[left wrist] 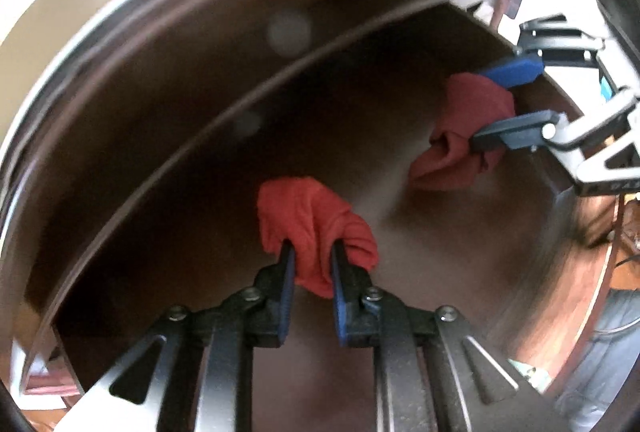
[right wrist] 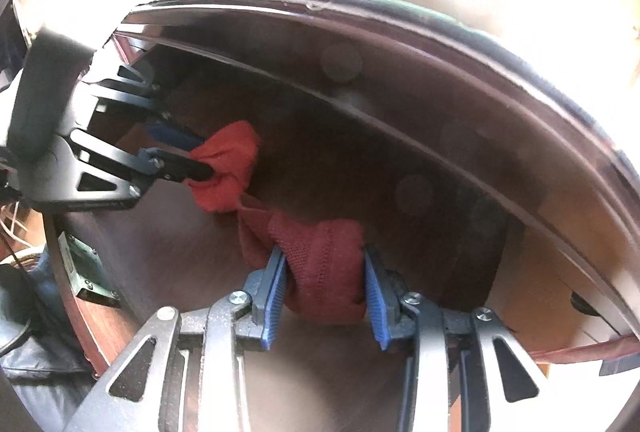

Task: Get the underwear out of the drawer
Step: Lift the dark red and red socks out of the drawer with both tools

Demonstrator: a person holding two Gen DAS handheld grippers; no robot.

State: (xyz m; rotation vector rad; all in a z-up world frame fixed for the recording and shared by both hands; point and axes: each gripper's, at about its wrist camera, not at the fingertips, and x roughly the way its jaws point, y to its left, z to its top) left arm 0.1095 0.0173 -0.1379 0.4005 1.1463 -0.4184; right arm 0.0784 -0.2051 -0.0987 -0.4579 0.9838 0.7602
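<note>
Red underwear lies bunched inside an open dark wooden drawer (left wrist: pixel 192 159). My left gripper (left wrist: pixel 313 260) is shut on one bunch of the red underwear (left wrist: pixel 316 220), pinched between its blue pads. My right gripper (left wrist: pixel 492 107) enters from the upper right, shut on another bunch (left wrist: pixel 460 143). In the right wrist view my right gripper (right wrist: pixel 325 284) clamps a thick fold of the red underwear (right wrist: pixel 320 256). The left gripper (right wrist: pixel 200 155) bites the brighter bunch (right wrist: pixel 228 155) at the left. A thin strip of cloth seems to join the two bunches above the drawer (right wrist: pixel 400 167) floor.
The drawer's front wall and pale rim (right wrist: pixel 360 3) arch over the far side, with a light cabinet face above. A metal slide bracket (right wrist: pixel 86 272) sits on the drawer's left side. Cables (right wrist: pixel 12 224) and grey fabric (left wrist: pixel 612 348) lie outside the drawer.
</note>
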